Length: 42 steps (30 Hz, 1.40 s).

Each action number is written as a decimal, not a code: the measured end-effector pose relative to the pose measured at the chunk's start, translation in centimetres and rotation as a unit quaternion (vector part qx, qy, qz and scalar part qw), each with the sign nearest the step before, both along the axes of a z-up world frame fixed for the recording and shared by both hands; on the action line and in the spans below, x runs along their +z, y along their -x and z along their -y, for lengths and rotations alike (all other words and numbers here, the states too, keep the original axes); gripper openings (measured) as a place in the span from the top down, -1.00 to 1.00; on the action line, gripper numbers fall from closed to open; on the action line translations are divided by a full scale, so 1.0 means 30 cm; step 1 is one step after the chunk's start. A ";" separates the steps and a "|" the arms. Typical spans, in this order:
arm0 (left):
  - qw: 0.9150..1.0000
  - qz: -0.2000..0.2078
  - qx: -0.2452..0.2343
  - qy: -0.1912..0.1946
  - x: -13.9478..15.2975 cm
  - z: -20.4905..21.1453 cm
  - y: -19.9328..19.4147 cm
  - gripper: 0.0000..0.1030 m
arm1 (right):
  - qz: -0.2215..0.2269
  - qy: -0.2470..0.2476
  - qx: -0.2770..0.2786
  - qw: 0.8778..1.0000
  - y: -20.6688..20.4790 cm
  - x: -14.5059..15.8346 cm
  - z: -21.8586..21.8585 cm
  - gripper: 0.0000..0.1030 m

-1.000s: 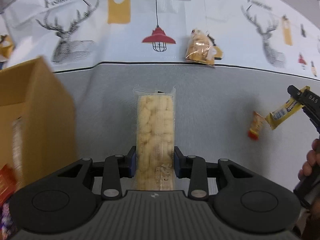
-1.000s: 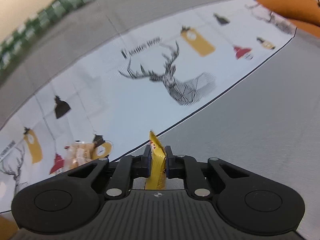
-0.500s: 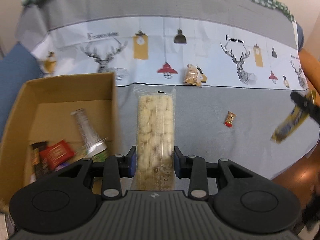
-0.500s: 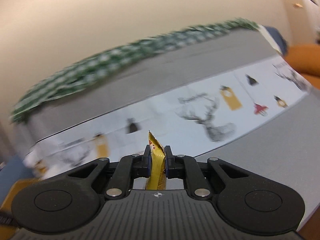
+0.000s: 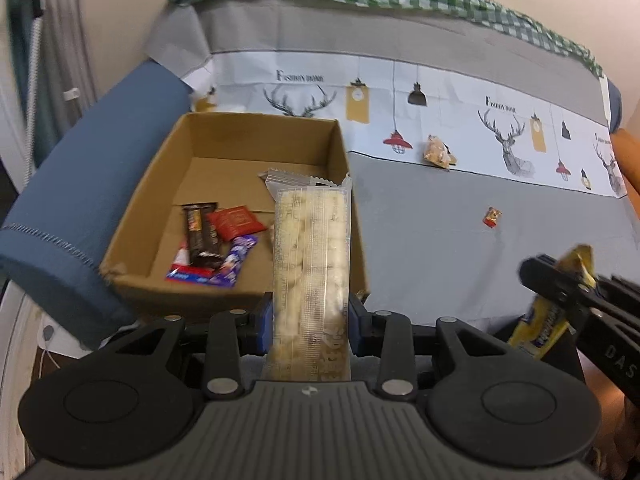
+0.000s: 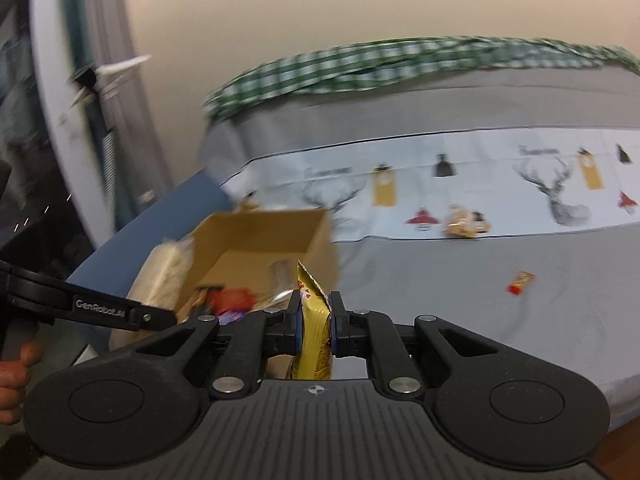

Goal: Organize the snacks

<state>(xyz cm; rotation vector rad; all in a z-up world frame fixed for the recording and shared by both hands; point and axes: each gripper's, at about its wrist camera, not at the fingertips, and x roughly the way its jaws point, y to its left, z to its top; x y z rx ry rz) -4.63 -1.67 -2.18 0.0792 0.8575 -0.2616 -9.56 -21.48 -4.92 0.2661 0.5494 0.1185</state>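
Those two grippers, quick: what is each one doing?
Left gripper: shut on clear cracker pack.
Right gripper: shut on yellow snack wrapper.

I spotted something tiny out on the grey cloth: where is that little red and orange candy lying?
The small red and orange wrapped candy lies alone on the grey cloth, right of the open brown cardboard box, nearer than the clear bag of brown snacks.

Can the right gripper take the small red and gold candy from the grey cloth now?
Probably not yet. The right gripper is shut on a yellow packet, so its jaws are occupied. The small candy lies alone on the grey cloth with nothing around it; only the held packet prevents it.
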 end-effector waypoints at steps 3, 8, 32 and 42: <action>1.000 0.013 0.004 0.011 0.010 -0.035 0.057 0.24 | 0.011 0.022 0.038 0.999 0.023 0.037 -0.087 0.76; 0.999 0.030 0.018 0.032 0.041 -0.072 0.090 0.24 | 0.030 0.056 0.087 0.994 0.066 0.082 -0.182 0.76; 0.999 0.024 0.004 0.037 0.030 -0.067 0.078 0.24 | 0.031 0.074 0.097 0.992 0.070 0.102 -0.214 0.76; 0.999 0.011 0.010 0.038 0.004 -0.075 0.046 0.24 | 0.015 0.075 0.103 0.992 0.036 0.086 -0.229 0.76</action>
